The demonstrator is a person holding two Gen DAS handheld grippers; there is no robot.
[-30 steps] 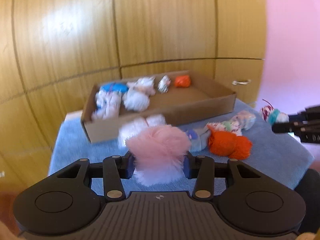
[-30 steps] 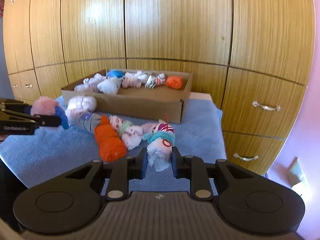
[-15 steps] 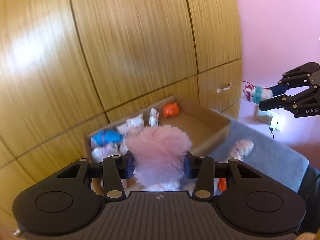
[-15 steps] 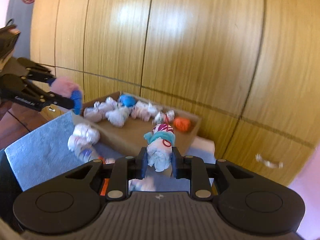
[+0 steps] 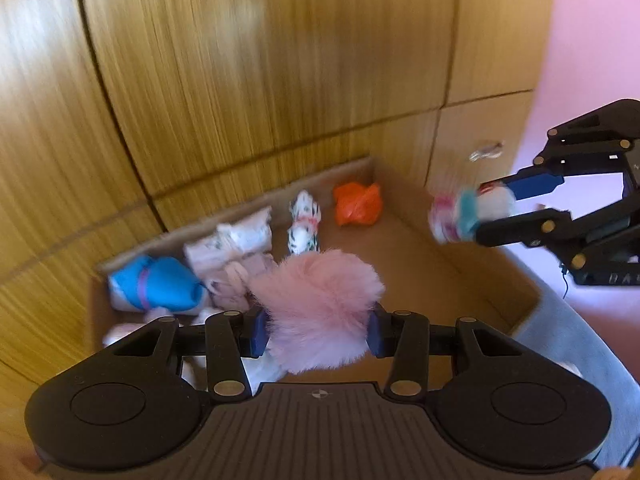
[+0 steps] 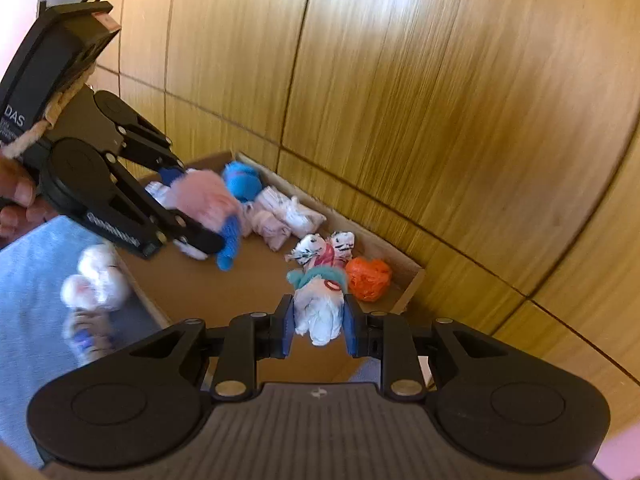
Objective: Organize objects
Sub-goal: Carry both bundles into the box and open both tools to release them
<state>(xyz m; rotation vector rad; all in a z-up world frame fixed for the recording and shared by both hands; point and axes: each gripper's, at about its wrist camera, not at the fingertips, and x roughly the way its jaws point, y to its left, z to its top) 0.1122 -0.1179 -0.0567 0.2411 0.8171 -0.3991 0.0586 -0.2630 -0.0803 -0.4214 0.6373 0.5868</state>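
The left gripper [image 5: 316, 330] is clamped on a fluffy pink sock bundle [image 5: 320, 308], its blue pads pressing the fur from both sides at the lower centre of the left wrist view. The bundle hangs above the near part of an open cardboard box [image 5: 472, 280], which fills the middle of that frame in front of the wooden cabinet doors [image 5: 260, 80].

The right gripper [image 6: 318, 330] is clamped on a white sock roll with a teal band [image 6: 320, 304], low in the centre of its own view and above the box floor near the right-hand corner. In the left wrist view the same gripper [image 5: 472, 216] enters from the right edge, carrying the roll over the box's right wall.

Inside the box, along the far wall, lie a blue bundle [image 5: 158, 286], a pale pink and white bundle [image 5: 236, 252], a black-and-white spotted roll [image 5: 305, 226] and an orange bundle [image 5: 357, 205]. The picture is blurred, so finer patterns cannot be read.

In the right wrist view the left gripper [image 6: 208, 216] reaches in from the upper left, with part of a hand [image 6: 16, 196] at the left edge. Below it, at the lower left, pale sock rolls [image 6: 96, 280] lie on a blue cloth [image 6: 32, 300] beside the box.
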